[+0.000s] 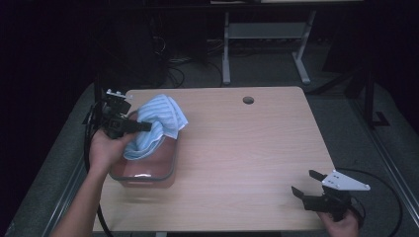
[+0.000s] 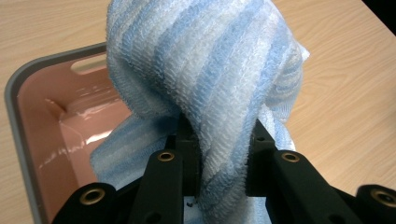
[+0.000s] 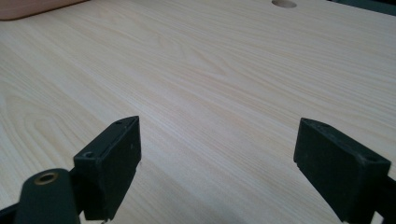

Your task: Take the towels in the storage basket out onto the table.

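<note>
Reaching in from the near left, the person's left forearm slants up toward the far side, and the left gripper (image 1: 143, 126) points right, its 2 jaws clenched on a fold of the blue-and-white striped terry towel (image 1: 157, 123). That towel hangs above the grey-rimmed pink plastic tub (image 1: 170, 165) at the table's left. Near right, the right gripper (image 1: 305, 183) rests low over the light wooden table (image 1: 247, 148), jaws spread wide, holding nothing.
</note>
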Available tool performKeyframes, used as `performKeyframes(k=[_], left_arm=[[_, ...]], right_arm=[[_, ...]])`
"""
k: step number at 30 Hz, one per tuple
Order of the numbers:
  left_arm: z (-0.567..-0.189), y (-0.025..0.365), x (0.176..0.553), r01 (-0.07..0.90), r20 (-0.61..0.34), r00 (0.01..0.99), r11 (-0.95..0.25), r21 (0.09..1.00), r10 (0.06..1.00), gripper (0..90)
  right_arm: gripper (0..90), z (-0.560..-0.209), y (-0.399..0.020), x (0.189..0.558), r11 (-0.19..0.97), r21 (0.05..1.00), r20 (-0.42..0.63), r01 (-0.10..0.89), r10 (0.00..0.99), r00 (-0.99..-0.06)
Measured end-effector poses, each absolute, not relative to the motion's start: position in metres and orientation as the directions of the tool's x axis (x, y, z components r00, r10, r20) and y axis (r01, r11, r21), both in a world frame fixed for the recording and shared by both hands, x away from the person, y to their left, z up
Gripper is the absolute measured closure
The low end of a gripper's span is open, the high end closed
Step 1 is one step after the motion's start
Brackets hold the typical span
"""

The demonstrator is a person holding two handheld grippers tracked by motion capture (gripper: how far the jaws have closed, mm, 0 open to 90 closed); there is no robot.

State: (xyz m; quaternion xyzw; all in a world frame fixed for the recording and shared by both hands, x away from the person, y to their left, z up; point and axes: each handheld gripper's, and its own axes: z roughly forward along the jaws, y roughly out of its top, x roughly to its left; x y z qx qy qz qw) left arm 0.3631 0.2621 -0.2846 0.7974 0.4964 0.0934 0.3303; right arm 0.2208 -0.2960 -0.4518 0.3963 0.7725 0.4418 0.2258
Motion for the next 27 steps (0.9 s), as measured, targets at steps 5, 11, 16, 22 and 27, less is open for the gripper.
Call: performKeyframes(k=[5,11,16,22,27], left_arm=[[-0.280,0.254,0.363,0.721,-0.176,0.507,-0.304,0.623,0.844,73.0],[-0.273,0.244,0.365,0.710,-0.162,0.522,-0.321,0.627,0.837,73.0],[-0.270,0.235,0.367,0.701,-0.157,0.535,-0.333,0.630,0.830,73.0],[-0.270,0.226,0.371,0.705,-0.159,0.541,-0.341,0.622,0.826,73.0],[-0.270,0.218,0.374,0.701,-0.155,0.550,-0.352,0.620,0.821,73.0]], right_arm=[[14.5,-0.452,-0.296,0.221,0.294,0.862,0.002,0.412,0.812,-0.584],[14.4,-0.451,-0.298,0.221,0.290,0.865,0.002,0.409,0.814,-0.581],[14.5,-0.451,-0.298,0.221,0.288,0.866,0.002,0.408,0.815,-0.580],[14.5,-0.451,-0.297,0.221,0.292,0.865,0.001,0.409,0.812,-0.583],[14.5,-0.451,-0.297,0.221,0.295,0.864,-0.001,0.407,0.811,-0.586]])
